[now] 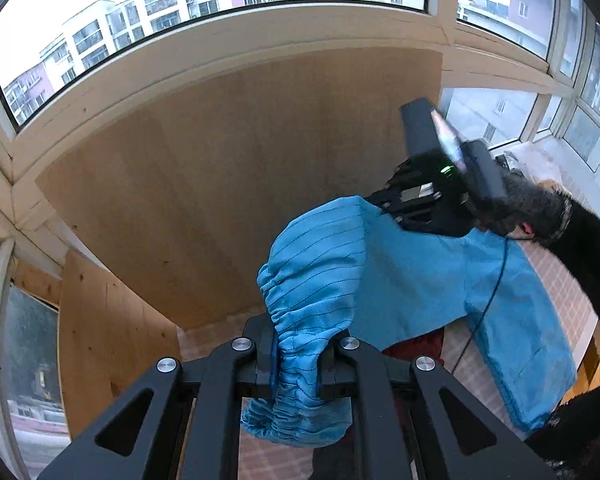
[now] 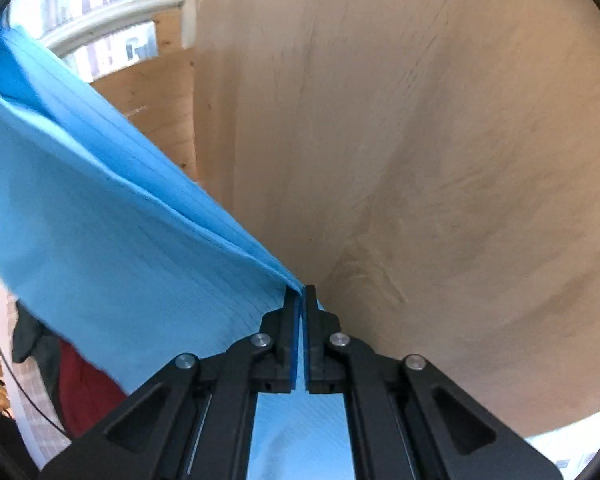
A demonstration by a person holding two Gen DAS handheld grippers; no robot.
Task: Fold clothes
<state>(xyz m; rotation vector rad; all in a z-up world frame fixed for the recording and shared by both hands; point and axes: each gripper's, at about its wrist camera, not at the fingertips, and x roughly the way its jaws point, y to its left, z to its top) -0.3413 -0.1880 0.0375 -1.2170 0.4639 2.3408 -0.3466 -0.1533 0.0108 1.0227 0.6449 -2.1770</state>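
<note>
Garment [image 1: 400,272] airborne mid-frame, both fingers clamping it, left [image 1: 298,356] on elastic cuff, right [image 2: 302,300] on edge; likely spreading onto counter [image 1: 240,160] next.

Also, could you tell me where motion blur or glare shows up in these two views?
Left wrist view: the right tongs are smeared by motion, the windows blown out white; right wrist view: the pale wooden tabletop is streaked with blur, while the striped blue cloth garment stays fairly sharp.

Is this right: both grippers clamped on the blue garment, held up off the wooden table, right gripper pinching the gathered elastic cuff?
Wrong gripper. The left wrist view shows the left gripper pinching the gathered elastic cuff of the blue garment. The right gripper pinches a flat edge. Both are clamped, above the wooden table.
</note>
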